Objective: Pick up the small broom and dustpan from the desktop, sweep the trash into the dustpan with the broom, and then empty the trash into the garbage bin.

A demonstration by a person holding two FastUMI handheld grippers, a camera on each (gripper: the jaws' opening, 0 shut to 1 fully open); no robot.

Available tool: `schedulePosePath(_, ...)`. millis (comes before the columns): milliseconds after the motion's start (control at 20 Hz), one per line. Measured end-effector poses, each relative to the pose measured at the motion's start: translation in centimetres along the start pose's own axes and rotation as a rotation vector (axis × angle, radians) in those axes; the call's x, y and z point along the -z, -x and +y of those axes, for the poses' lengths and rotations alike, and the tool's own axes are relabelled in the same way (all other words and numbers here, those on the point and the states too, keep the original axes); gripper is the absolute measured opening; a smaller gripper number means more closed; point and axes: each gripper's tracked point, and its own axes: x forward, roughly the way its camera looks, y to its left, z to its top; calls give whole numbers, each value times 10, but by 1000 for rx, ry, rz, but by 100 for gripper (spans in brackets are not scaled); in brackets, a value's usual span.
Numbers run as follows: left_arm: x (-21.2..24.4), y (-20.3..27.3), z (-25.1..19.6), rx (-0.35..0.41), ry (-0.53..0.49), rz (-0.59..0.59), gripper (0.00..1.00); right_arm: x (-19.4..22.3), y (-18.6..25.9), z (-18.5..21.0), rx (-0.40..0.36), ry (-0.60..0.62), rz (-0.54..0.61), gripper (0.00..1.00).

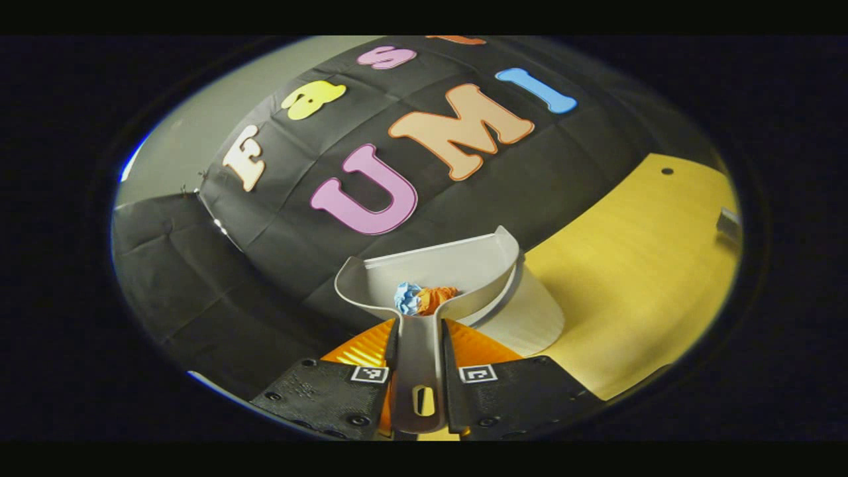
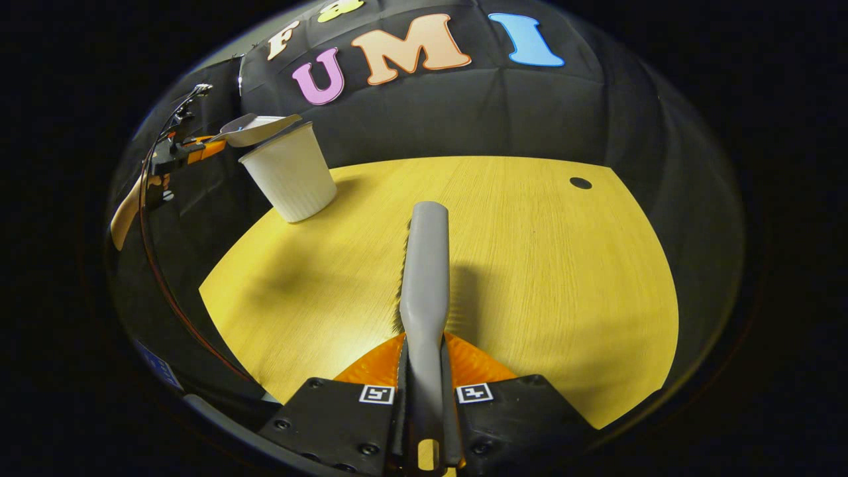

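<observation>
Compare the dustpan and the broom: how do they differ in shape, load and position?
The dustpan is a wide scoop; the broom is a narrow bar. The dustpan carries blue and orange trash; the broom carries nothing. The dustpan is over the bin; the broom is over the desk. Both are grey, each clamped by its handle.

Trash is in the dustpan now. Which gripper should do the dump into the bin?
Left. The left gripper holds the dustpan with the trash directly over the bin. The right gripper holds only the broom, farther away.
</observation>
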Motion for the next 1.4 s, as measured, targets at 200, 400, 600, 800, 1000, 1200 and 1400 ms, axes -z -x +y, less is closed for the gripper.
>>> schedulePosePath(200, 15, -13, 27, -13, -226, 47, 24, 3, -2, -1, -19, 18, 22, 18)
schedulePosePath(400, 27, -16, 42, -34, -564, 77, 24, 6, -7, -2, -24, 41, 43, 19)
schedulePosePath(600, 21, -14, 53, -68, -915, 56, 23, 6, -6, 0, -28, 39, 43, 19)
schedulePosePath(800, 22, -16, 63, -83, -930, 54, 24, 7, -6, 0, -32, 41, 45, 19)
schedulePosePath(1000, 19, -1, 58, -70, -626, 27, 24, 6, -5, 0, -39, 52, 46, 19)
schedulePosePath(1200, -4, 17, 39, -62, -298, -27, 25, 3, -2, 0, -47, 49, 36, 18)
schedulePosePath(1400, -33, 34, -14, 7, -35, -105, 24, 1, 0, 2, -55, 37, 22, 19)
